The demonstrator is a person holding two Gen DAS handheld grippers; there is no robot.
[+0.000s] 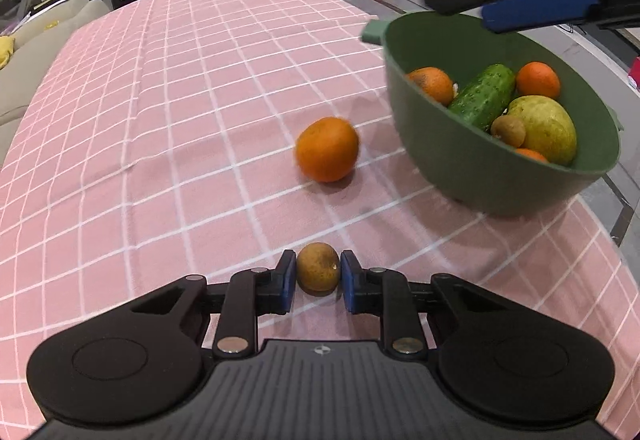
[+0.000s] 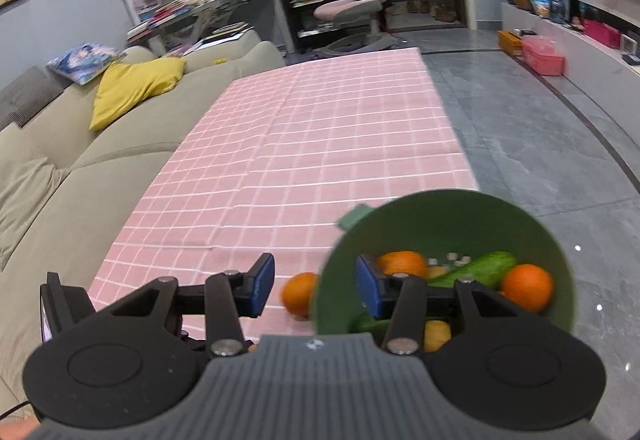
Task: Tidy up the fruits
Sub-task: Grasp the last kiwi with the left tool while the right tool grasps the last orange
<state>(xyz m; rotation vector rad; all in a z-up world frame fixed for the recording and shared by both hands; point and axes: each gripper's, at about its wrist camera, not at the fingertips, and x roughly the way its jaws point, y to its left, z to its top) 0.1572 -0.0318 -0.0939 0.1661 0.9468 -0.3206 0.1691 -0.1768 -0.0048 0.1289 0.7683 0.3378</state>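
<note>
A pink checked cloth [image 2: 320,144] covers the worktop beside a beige sofa [image 2: 80,168]. The left gripper [image 1: 318,272] has its jaws clamped on a kiwi [image 1: 318,268] near an orange [image 1: 327,149]. The right gripper [image 2: 316,286] hangs with jaws apart over the rim of the green bowl [image 1: 460,156] by the worktop's right edge.

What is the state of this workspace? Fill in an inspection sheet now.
Surface: pink checked tablecloth, mostly bare.
Job's things: green bowl holding oranges, a cucumber, a pear and a kiwi; loose orange on the cloth beside the bowl; brown kiwi near the front edge.
Clutter: nothing seen on the table.
Grippers: left gripper closed on the brown kiwi; right gripper open, straddling the bowl's rim without pressing it.
Cables: nothing seen.
Surroundings: beige sofa with yellow cushion, pink chair, grey floor.
</note>
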